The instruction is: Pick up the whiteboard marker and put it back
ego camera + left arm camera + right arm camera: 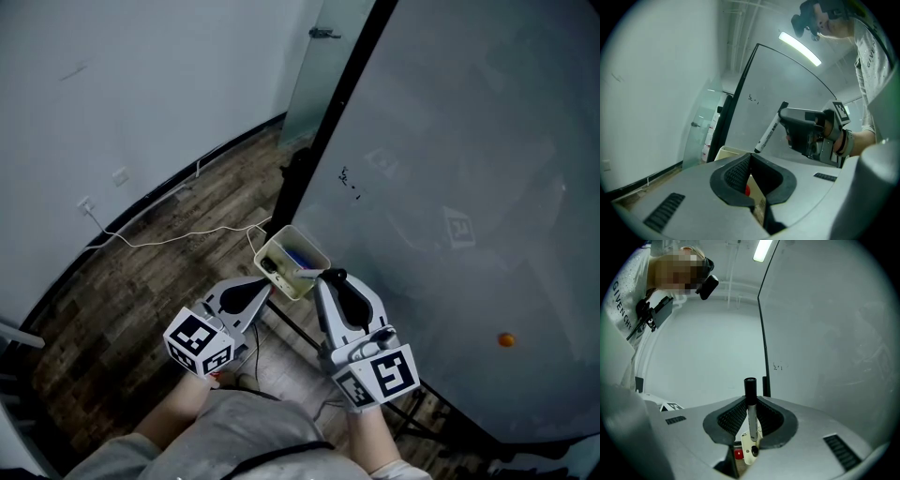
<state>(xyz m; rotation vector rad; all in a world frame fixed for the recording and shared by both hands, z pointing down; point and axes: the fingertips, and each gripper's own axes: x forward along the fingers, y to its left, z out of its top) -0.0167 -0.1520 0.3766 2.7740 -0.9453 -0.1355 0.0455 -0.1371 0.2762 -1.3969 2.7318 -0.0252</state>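
My right gripper (pixel 331 278) is shut on a whiteboard marker (pixel 750 414): a white barrel with a black cap, pinched across the barrel between the pads. The marker's tip end (pixel 308 273) pokes out over a cream holder box (pixel 282 244) fixed to the left edge of the whiteboard (pixel 450 169). In the left gripper view the marker (pixel 768 134) slants down out of the right gripper (pixel 787 123) towards the box (pixel 725 152). My left gripper (pixel 266 288) sits just left of the box, its jaw tips together with nothing between them.
The box holds a blue item (pixel 300 256) and a dark one (pixel 270 265). A white cable (pixel 178 236) trails over the wooden floor from a wall socket (pixel 86 204). An orange dot (pixel 506 339) sticks on the board. The board's stand legs (pixel 300 330) run below.
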